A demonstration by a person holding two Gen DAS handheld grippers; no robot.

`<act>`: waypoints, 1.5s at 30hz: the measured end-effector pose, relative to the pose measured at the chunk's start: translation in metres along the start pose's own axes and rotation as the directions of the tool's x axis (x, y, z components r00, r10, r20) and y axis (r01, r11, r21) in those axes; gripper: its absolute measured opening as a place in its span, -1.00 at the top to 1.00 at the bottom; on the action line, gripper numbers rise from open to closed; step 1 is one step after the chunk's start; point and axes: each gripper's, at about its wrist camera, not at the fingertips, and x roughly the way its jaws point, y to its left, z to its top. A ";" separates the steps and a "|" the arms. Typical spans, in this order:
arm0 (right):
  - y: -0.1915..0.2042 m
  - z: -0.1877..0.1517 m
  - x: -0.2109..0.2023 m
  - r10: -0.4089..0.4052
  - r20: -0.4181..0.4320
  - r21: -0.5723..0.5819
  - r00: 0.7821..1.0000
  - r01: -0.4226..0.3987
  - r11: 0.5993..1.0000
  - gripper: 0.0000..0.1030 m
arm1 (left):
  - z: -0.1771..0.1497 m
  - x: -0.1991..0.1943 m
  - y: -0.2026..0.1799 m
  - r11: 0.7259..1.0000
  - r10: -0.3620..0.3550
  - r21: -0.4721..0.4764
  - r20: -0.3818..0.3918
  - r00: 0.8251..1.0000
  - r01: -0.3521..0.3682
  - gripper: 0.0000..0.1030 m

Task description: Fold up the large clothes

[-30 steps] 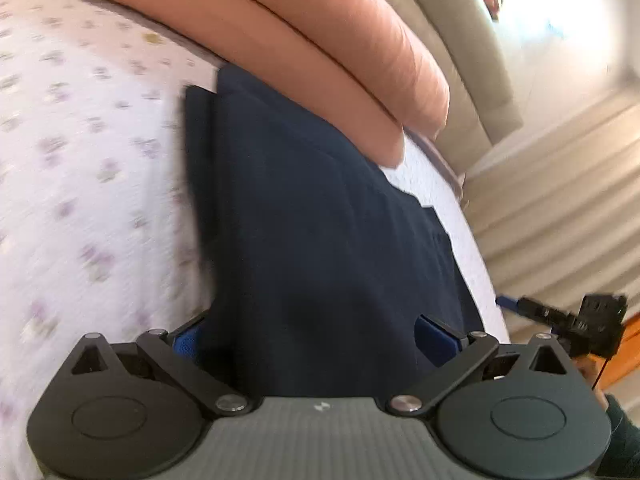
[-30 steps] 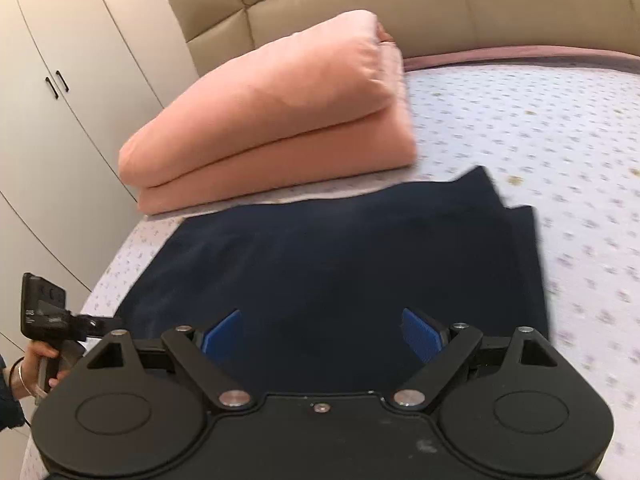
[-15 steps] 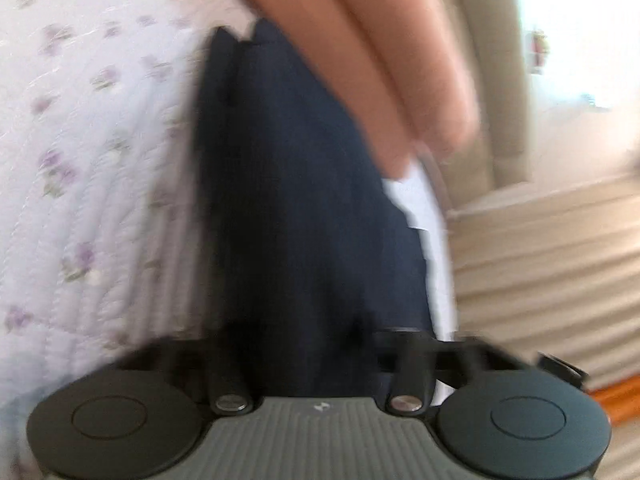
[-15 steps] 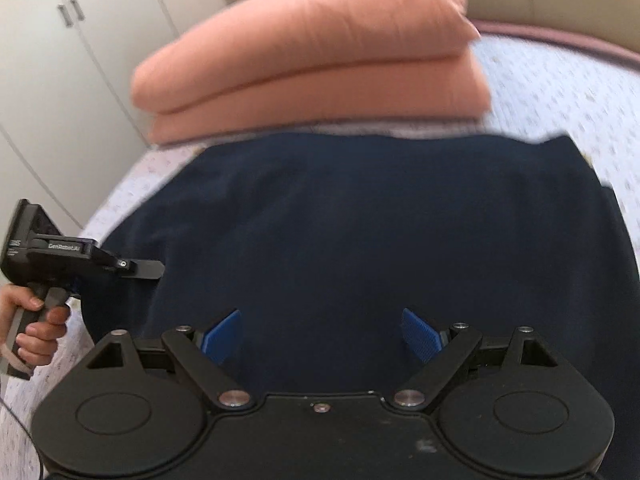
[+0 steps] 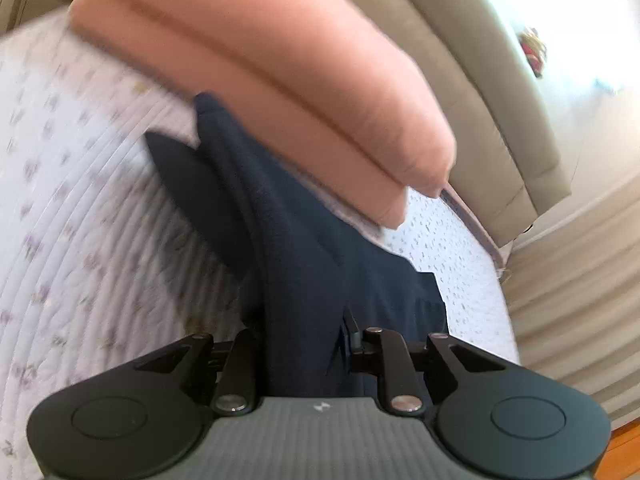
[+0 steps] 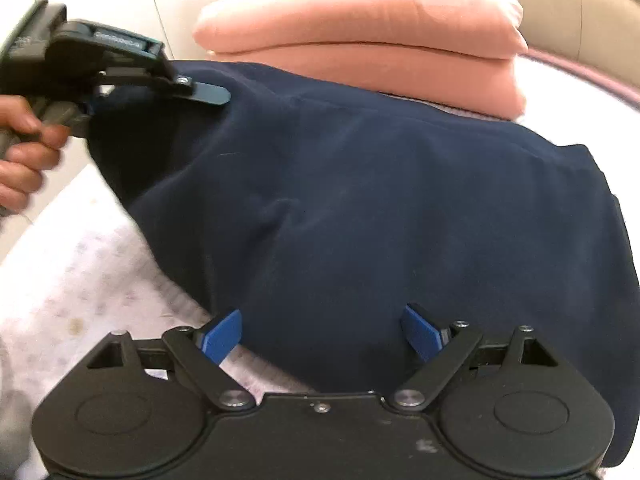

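Two grippers are on one dark navy garment [image 6: 380, 208], which lies across the bed [image 6: 80, 280] with its floral quilted cover. My left gripper [image 5: 304, 344] is clenched on a bunched edge of the cloth: the fabric rises as a narrow ridge straight out from between its fingers and runs away toward the folded peach blanket [image 5: 280, 64]. In the right wrist view I see that same gripper [image 6: 208, 94] at upper left, held in a hand [image 6: 24, 148], lifting the garment's far corner off the bed so the cloth slopes down from it.

My right gripper [image 6: 320, 332] is released, its blue pads [image 6: 222, 334] spread wide. The garment's near edge lies between and just ahead of them; whether the pads touch the cloth I cannot tell. The peach blanket [image 6: 360, 28] sits just beyond the garment, against the beige padded headboard [image 5: 480, 92]. The left view is blurred.
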 end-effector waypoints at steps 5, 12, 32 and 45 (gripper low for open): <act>-0.110 0.021 -0.040 0.229 0.083 0.411 0.970 -0.243 0.879 -0.99 | -0.003 0.000 -0.076 0.986 0.051 0.154 0.077 0.996 -0.062 0.59; -0.207 0.060 -0.073 0.429 0.331 0.374 0.841 -0.534 0.758 -0.99 | -0.038 0.058 -0.180 0.904 0.074 0.412 0.114 0.991 -0.115 0.59; -0.288 0.079 0.028 0.386 0.344 0.524 0.856 -0.516 0.678 0.70 | -0.174 0.136 -0.243 0.678 0.099 0.734 -0.063 0.993 -0.021 0.50; -0.353 0.039 0.033 0.369 0.374 0.680 0.851 -0.522 0.515 0.42 | -0.098 0.061 -0.197 0.821 0.035 0.570 -0.090 0.995 0.023 -0.61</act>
